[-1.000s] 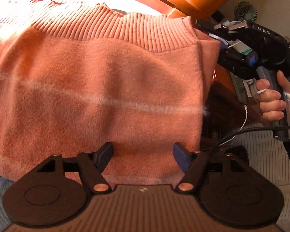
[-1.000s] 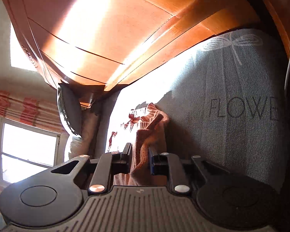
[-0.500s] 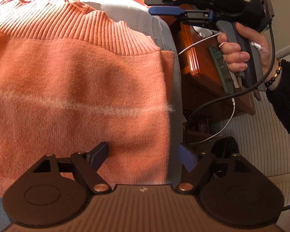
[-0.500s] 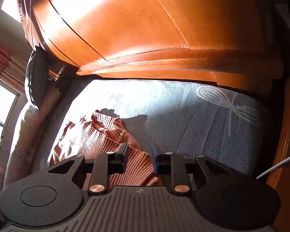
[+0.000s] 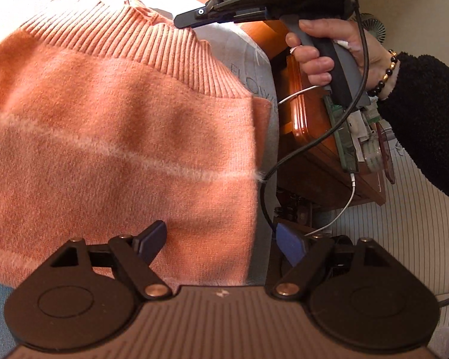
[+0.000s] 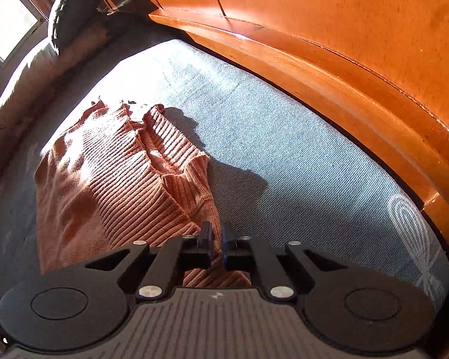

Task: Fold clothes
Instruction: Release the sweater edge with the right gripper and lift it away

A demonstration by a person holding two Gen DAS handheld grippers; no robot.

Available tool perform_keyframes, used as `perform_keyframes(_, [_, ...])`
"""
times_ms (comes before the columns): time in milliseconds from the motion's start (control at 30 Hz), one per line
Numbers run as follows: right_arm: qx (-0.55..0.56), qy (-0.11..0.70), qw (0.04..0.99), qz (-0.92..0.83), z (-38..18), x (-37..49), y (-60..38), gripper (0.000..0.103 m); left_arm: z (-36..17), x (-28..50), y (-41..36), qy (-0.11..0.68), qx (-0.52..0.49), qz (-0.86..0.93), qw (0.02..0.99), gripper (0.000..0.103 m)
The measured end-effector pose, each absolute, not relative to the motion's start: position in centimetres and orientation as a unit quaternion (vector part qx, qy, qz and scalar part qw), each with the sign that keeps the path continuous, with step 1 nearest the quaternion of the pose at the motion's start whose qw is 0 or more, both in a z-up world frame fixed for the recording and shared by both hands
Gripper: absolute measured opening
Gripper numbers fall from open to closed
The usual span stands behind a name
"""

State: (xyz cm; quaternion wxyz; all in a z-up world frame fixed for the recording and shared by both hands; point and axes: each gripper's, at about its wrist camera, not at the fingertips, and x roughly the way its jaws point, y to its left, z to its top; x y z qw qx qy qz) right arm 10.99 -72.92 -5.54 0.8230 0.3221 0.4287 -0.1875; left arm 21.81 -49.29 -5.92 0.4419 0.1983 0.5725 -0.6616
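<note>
So I've got the orange sweater (image 5: 113, 137) spread over the grey bed cover (image 6: 284, 137), and it fills most of the left and middle of my left wrist view, ribbed hem toward the top. My left gripper (image 5: 221, 239) is released, jaws wide apart, hovering over the sweater's lower right edge at the bottom of the frame with nothing pinched; the left finger sits over the knit, the right one is past the edge.

My right gripper (image 6: 215, 239) is clenched tight, and in its own view a bit of the ribbed hem runs right between the fingers at bottom centre, so it looks like it's grasping the sweater there. In the left view you can see my right hand (image 5: 323, 51) at the upper right holding it, black fuzzy sleeve (image 5: 419, 119) and a bead bracelet (image 5: 387, 74) on the wrist. Wooden headboard (image 6: 329, 30) runs across the top right.
</note>
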Motion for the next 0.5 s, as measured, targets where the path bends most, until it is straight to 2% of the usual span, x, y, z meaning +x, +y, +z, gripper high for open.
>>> perform_keyframes(67, [0.335, 0.43, 0.813, -0.204, -5.6, 10.2, -73.7, 0.002, -5.8, 21.4, -49.4, 0.565, 0.213, -0.665, 0.44, 0.08])
perform_keyframes(200, [0.375, 0.397, 0.814, -0.198, -4.2, 7.8, -73.6, 0.013, -4.3, 19.5, -49.6, 0.499, 0.254, -0.701, 0.442, 0.08])
perform_keyframes(300, [0.385, 0.371, 0.832, -0.146, -1.8, 5.5, -71.1, 0.016, -3.0, 18.0, -49.9, 0.441, 0.276, -0.737, 0.431, 0.08])
perform_keyframes(467, [0.383, 0.416, 0.822, -0.073, -2.4, 3.5, -66.3, 0.016, -3.3, 14.3, -50.7, 0.387, 0.311, -0.78, 0.382, 0.08])
perform_keyframes(500, [0.375, 0.433, 0.817, -0.071, -3.2, 3.4, -65.5, 0.017, -3.9, 13.6, -50.9, 0.387, 0.319, -0.781, 0.373, 0.083])
